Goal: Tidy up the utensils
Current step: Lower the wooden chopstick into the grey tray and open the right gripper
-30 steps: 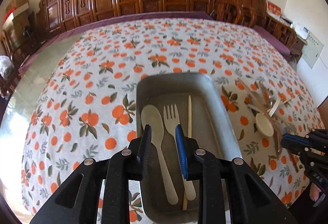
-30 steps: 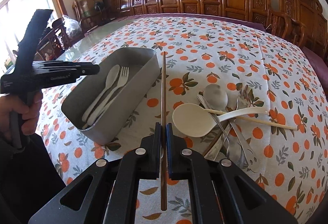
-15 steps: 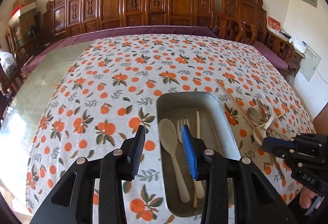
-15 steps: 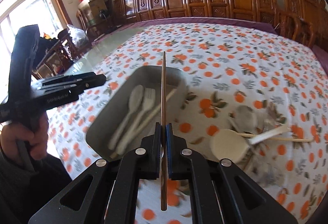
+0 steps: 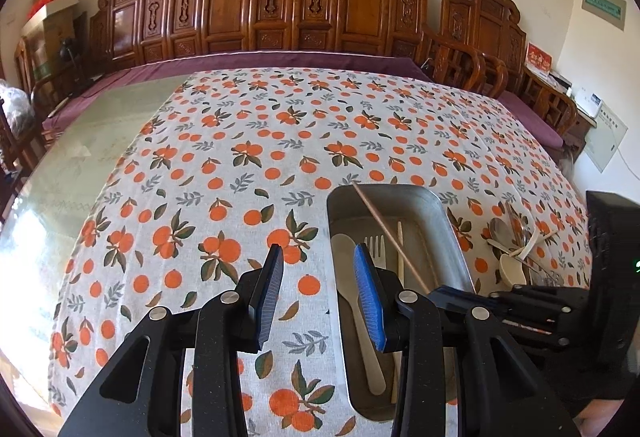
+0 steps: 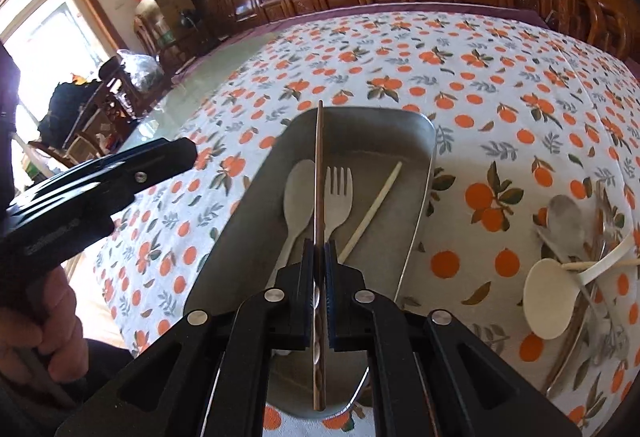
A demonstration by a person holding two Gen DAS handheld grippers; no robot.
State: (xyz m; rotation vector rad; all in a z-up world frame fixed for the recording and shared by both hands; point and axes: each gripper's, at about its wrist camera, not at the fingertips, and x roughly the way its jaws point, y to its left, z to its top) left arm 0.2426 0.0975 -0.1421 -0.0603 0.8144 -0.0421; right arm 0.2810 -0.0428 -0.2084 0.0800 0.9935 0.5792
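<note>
Your right gripper [image 6: 319,261] has its jaws clenched on a dark brown chopstick [image 6: 319,173], which runs straight ahead from the jaws and hangs over the grey metal tray [image 6: 416,129], its far tip reaching about to the tray's far rim. In the tray lie a pale spoon [image 6: 298,193], a pale fork [image 6: 338,193] just beside it, and a pale chopstick [image 6: 374,209] slanting toward the tray's right side. From your left wrist camera the same tray [image 5: 448,221] sits to the right of your left gripper [image 5: 320,293], whose jaws stand released with nothing between them, over the orange-patterned cloth [image 5: 248,157] on the desk; the blue pad of one finger overlaps the spoon [image 5: 348,265] in the picture, but I cannot tell whether it touches anything. The brown chopstick [image 5: 384,229] crosses the tray diagonally in that view, gripped by the right gripper [image 5: 436,291] at the lower right. To the right of the tray, well apart from it on the cloth, lies a loose heap of utensils [image 6: 576,257]: a pale ladle [image 6: 546,297], a metal spoon [image 6: 564,213] and thin sticks, overlapping one another. Your left hand [image 6: 40,321] shows at the edge of the right wrist view, wrapped around the left gripper's handle.
</note>
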